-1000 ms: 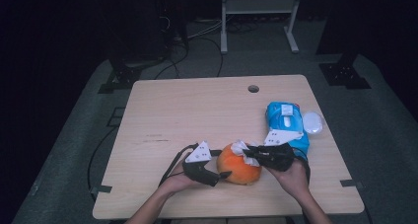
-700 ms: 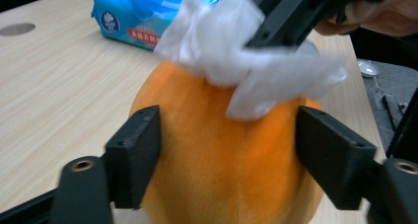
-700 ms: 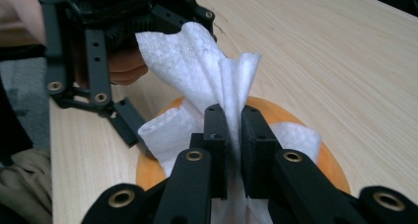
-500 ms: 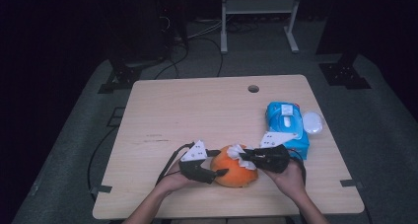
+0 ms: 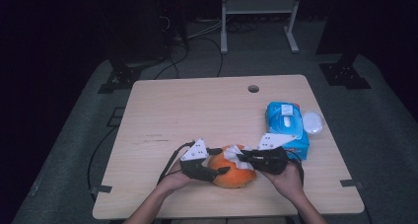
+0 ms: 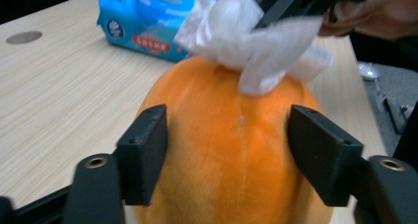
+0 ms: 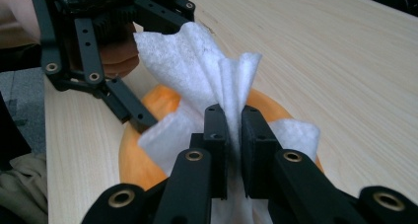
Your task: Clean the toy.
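Note:
An orange plush ball (image 5: 231, 174) lies near the table's front edge. My left gripper (image 5: 221, 161) reaches in from the left. Its jaws have just been closing, and its pads (image 6: 148, 155) now press on both sides of the ball (image 6: 222, 110). A crumpled white wipe (image 7: 197, 61) rests on top of the ball (image 7: 130, 160). My right gripper (image 7: 234, 130) is shut on the wipe (image 6: 246, 36) and comes in from the right (image 5: 242, 158).
A blue pack of wipes (image 5: 286, 123) lies at the right of the wooden table (image 5: 197, 110), with a small white round object (image 5: 313, 121) beside it. A cable hole (image 5: 253, 89) sits near the far edge. Dark floor, cables and a stand lie beyond.
The left gripper's jaws have narrowed from wide apart to gripping the orange ball. The right gripper still holds the wipe on top of the ball, barely shifted.

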Motion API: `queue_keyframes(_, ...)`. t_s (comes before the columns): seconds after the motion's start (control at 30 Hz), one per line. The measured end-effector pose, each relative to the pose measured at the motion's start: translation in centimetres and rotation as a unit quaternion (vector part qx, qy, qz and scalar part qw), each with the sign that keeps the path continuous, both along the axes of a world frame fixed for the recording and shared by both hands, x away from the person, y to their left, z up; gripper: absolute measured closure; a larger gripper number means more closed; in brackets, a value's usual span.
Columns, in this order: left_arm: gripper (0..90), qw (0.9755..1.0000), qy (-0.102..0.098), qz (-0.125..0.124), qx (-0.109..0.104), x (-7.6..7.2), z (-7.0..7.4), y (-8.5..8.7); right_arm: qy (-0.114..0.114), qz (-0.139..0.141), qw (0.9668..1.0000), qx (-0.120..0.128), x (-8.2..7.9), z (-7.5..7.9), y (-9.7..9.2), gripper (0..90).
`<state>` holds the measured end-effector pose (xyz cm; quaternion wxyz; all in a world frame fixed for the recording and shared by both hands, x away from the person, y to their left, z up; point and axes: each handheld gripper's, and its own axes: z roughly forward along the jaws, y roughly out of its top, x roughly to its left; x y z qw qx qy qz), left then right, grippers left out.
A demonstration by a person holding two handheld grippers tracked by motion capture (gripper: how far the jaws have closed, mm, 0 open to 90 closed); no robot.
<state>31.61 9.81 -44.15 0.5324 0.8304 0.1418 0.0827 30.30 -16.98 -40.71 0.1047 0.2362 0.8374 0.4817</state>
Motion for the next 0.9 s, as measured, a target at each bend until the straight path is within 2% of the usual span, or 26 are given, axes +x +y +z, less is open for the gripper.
queue_keyframes(0.2,36.6,1.0000,0.007,0.001,0.002,0.1,-0.3,0.5,0.026,-0.034,0.9991,0.002,1.2,-1.0,-2.1,82.0)
queue_keyframes(0.27,36.7,1.0000,0.006,0.000,0.002,0.2,-0.3,0.6,0.029,-0.041,0.9987,0.004,1.4,-1.0,-2.5,82.0)
queue_keyframes(0.37,36.7,1.0000,0.006,0.000,0.002,0.2,-0.4,0.5,0.020,-0.027,0.9992,0.021,1.0,-0.4,-2.0,82.0)
queue_keyframes(0.47,36.7,1.0000,0.008,-0.001,0.002,0.2,-0.4,0.7,0.015,-0.013,0.9998,0.009,0.7,-0.4,-1.2,82.0)
queue_keyframes(0.57,36.7,0.9999,0.011,-0.002,0.002,0.3,-0.3,0.8,0.033,-0.009,0.9993,0.015,1.0,-0.8,-1.6,82.0)
queue_keyframes(0.7,36.7,0.9999,0.014,-0.001,0.000,0.3,-0.4,0.9,0.054,-0.025,0.9982,0.009,1.7,-1.7,-2.8,82.0)
queue_keyframes(0.8,36.7,0.9999,0.016,-0.001,-0.004,0.3,-0.5,0.9,0.053,-0.029,0.9980,0.017,1.7,-1.3,-2.9,81.9)
queue_keyframes(0.9,36.7,0.9999,0.016,-0.001,-0.005,0.4,-0.5,0.9,0.046,-0.016,0.9984,0.026,1.4,-0.7,-2.6,81.9)
